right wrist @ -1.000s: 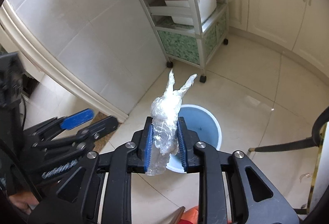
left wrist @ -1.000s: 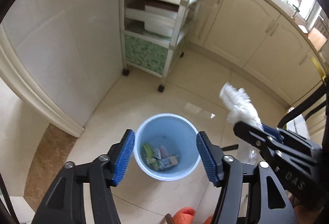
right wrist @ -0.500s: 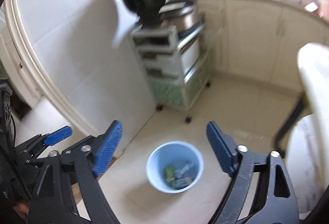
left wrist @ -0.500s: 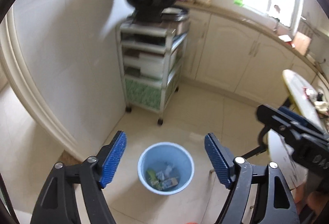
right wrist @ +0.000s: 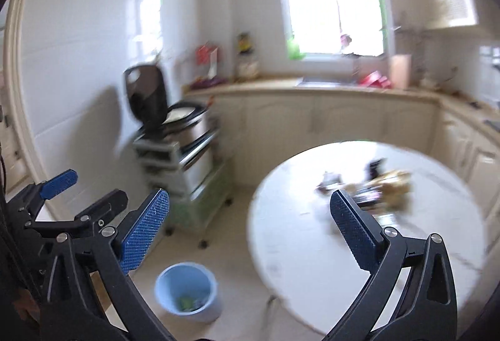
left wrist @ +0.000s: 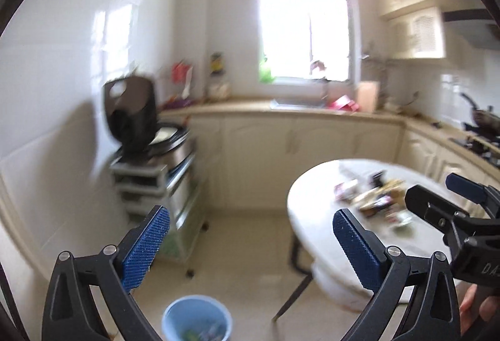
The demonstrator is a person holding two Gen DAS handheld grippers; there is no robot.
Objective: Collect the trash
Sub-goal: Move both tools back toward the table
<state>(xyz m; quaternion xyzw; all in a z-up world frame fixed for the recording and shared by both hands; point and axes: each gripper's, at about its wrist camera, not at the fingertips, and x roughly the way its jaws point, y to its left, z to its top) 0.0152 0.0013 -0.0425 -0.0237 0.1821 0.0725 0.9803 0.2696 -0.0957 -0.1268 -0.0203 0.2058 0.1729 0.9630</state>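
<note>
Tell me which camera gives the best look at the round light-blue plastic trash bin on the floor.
The right wrist view: the round light-blue plastic trash bin shows whole there, rim, wall and some blurred trash inside, beside the round white table. The left wrist view cuts the bin at the bottom edge, so only its rim and upper inside show.

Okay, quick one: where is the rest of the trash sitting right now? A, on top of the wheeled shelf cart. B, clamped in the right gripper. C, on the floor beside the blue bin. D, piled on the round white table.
D: the blurred heap of wrappers lies on the round white table, while the right gripper is open and empty and the blue bin stands on the floor below.
</note>
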